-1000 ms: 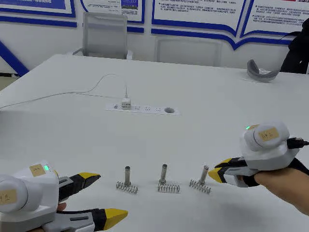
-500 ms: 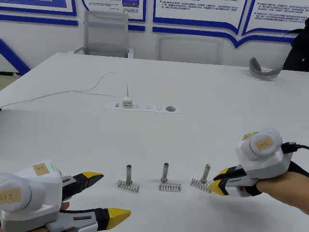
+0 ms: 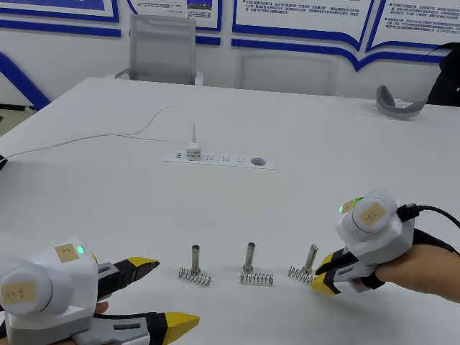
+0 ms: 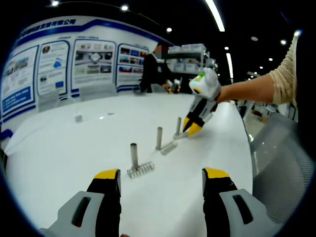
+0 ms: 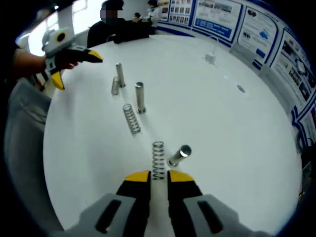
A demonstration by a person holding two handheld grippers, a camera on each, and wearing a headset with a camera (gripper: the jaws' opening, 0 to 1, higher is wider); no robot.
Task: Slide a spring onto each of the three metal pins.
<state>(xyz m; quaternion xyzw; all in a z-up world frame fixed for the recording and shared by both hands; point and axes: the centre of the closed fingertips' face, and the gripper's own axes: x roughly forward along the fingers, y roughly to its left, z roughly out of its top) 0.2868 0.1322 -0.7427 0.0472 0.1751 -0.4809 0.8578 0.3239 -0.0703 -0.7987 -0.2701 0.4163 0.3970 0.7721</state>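
Head view: over the last second the right tool (image 3: 325, 278) has dropped lower and slid in from 3 o'clock. Its yellow tips now sit just beside the right spring (image 3: 300, 274), which lies flat on the tabletop (image 3: 323, 165) at the foot of the right pin (image 3: 311, 256). I judge this to be the run-in to the first pick-up, since none of the springs is on a pin yet. The middle spring (image 3: 256, 279) and the left spring (image 3: 194, 275) lie flat at 6 o'clock of the middle pin (image 3: 249, 255) and the left pin (image 3: 195, 257). Both of those pins stand upright and nothing touches them.

In the right gripper view the jaws stand a narrow gap apart. The near end of the right spring sits right at their mouth, with the right pin at 1 o'clock of it. I cannot tell whether the tips already pinch the coil.

The right hand is held low, and its tool points toward 9 o'clock with the nose tipped slightly down. The left tool (image 3: 167, 293) waits at 7 o'clock of the head view. Its jaws are spread wide and hold nothing, and it points toward 3 o'clock, well apart from the left pin.
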